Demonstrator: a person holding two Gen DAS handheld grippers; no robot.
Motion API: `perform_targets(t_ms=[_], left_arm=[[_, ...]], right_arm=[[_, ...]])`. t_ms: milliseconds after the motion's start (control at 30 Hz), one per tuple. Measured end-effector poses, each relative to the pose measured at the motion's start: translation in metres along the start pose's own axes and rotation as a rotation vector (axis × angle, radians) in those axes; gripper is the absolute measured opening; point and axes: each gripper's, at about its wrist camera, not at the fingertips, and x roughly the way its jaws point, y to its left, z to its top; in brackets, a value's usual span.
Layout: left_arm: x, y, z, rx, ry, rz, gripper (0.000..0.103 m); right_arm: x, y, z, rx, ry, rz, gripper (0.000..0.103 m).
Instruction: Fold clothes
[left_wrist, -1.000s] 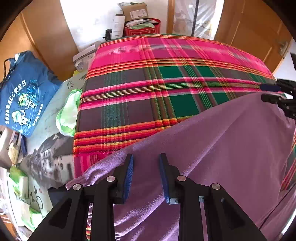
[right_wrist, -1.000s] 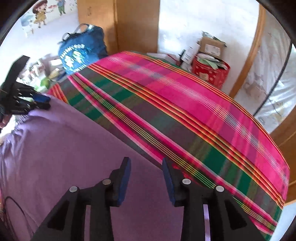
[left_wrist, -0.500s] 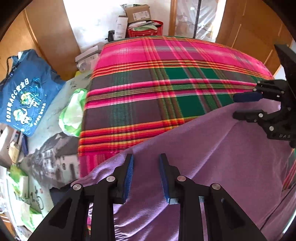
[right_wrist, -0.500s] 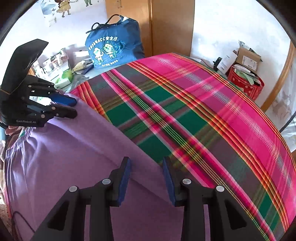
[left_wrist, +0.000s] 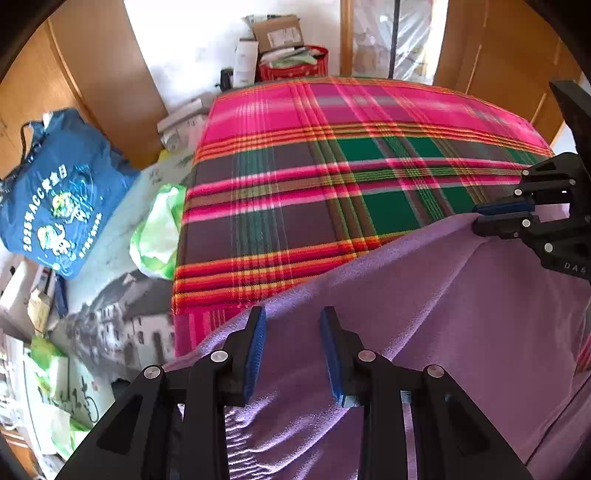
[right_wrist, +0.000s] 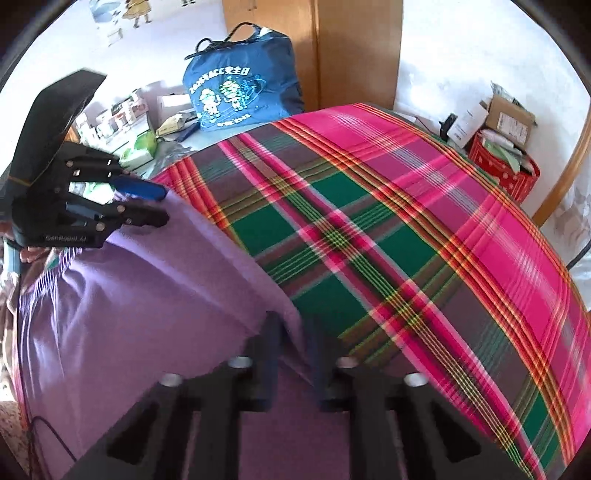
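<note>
Left wrist view: the left tongs (left_wrist: 291, 347) stand part open, their blue pads (left_wrist: 256, 347) on either side of the purple garment (left_wrist: 424, 314), which runs between them and away on both sides; no pad presses the cloth, so this end is straddled, not held. The garment's far edge lies just ahead of the tips, across the plaid bed cover (left_wrist: 332, 184), probably so that the edge is easy to pinch. Well off to the right of these tongs, the right tongs (left_wrist: 480, 218) are nipped on the same edge, and the cloth puckers up into them in a small ridge.

Right wrist view: the right tongs (right_wrist: 293, 347) are blurred because their jaws have just been closing, and a fold of the purple garment (right_wrist: 129, 295) rises between the pads, so they are gripping it. To their far left the left tongs (right_wrist: 162, 206) rest at the opposite corner with a gap between the fingers. Beyond them a blue bag (right_wrist: 236, 92) leans against the wall. With both corners of one edge taken, that edge could be lifted evenly for a fold; only the right corner is secured so far.
</note>
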Motion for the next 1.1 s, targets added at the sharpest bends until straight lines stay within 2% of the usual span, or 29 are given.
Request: perform_targets(t_ms=[100,233,367,567,767,867,967,1100], left_arm=[[-0.006,-0.002,-0.003,0.014,-0.03,0.02,0.033],[-0.014,0.0,-0.002,0.017,-0.072,0.026,0.033],[-0.015,-0.002,-0.001,0.056,-0.077,0.038,0.033],[-0.017,-0.016,-0.009,0.166,-0.071,0.064,0.033],[-0.021,-0.023,-0.011,0.238,-0.098,0.111,0.033],[-0.021,-0.029,-0.016,0.298,-0.096,0.152,0.033],[-0.021,-0.037,-0.025,0.379,-0.086,0.162,0.033],[-0.023,-0.031,-0.02,0.364,-0.091,0.156,0.033]], right_arm=[[-0.005,0.015,-0.004,-0.073,-0.024,-0.071,0.006],[-0.016,0.026,-0.008,-0.103,-0.066,-0.103,0.006],[-0.028,0.035,-0.013,-0.12,-0.109,-0.124,0.006],[-0.031,0.044,-0.022,-0.151,-0.125,-0.129,0.006],[-0.03,0.06,-0.032,-0.237,-0.129,-0.184,0.005],[-0.029,0.064,-0.036,-0.26,-0.128,-0.199,0.005],[-0.031,0.069,-0.04,-0.277,-0.132,-0.201,0.005],[-0.032,0.073,-0.044,-0.285,-0.135,-0.2,0.005]])
